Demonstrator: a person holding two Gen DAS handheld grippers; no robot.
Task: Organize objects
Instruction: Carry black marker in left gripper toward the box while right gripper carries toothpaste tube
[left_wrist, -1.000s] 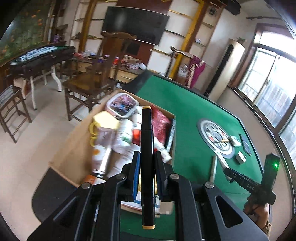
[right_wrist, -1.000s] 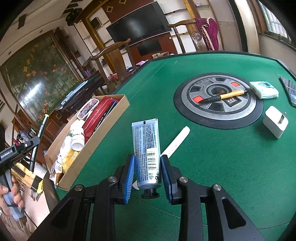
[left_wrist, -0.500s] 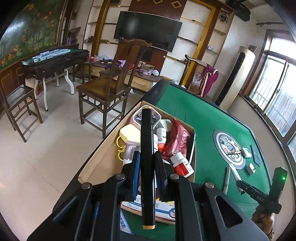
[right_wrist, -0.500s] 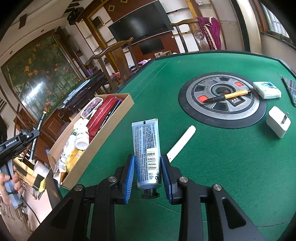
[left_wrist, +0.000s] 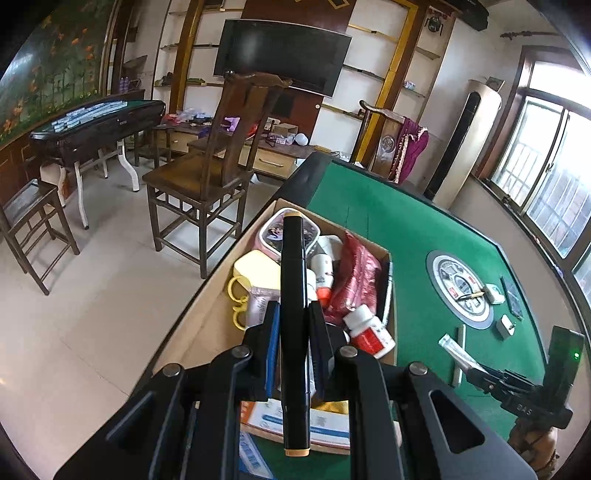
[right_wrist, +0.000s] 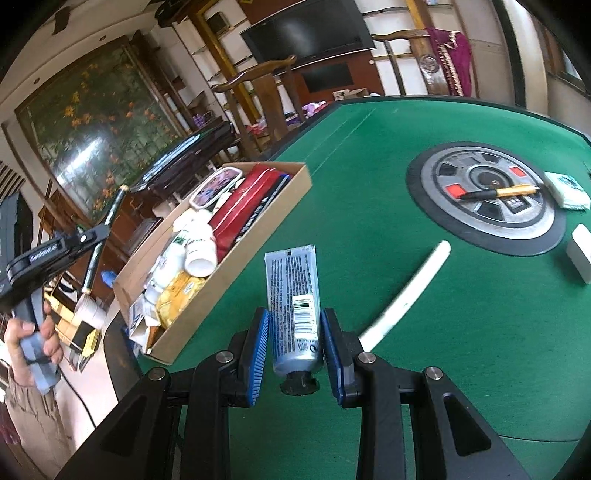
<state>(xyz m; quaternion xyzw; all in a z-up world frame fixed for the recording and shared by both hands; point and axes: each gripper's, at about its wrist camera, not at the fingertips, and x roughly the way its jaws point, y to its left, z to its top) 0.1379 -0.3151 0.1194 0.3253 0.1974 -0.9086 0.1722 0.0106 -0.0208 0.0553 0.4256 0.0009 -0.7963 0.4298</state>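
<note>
Spanning the frame's lower right, a green table (right_wrist: 461, 369) bears a crowded cardboard box (right_wrist: 236, 254) at centre left, the likely drop-off. The left gripper (left_wrist: 293, 325) clamps a black marker (left_wrist: 293, 295) over it (lengthwise, ready to release); the right gripper (right_wrist: 294, 332) pinches a blue tube (right_wrist: 293, 295), cap rearward.

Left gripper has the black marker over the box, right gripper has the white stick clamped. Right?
Not quite. The right gripper is clamped on the blue tube; the white stick lies on the green table, as the right wrist view shows. The rest holds.
</note>
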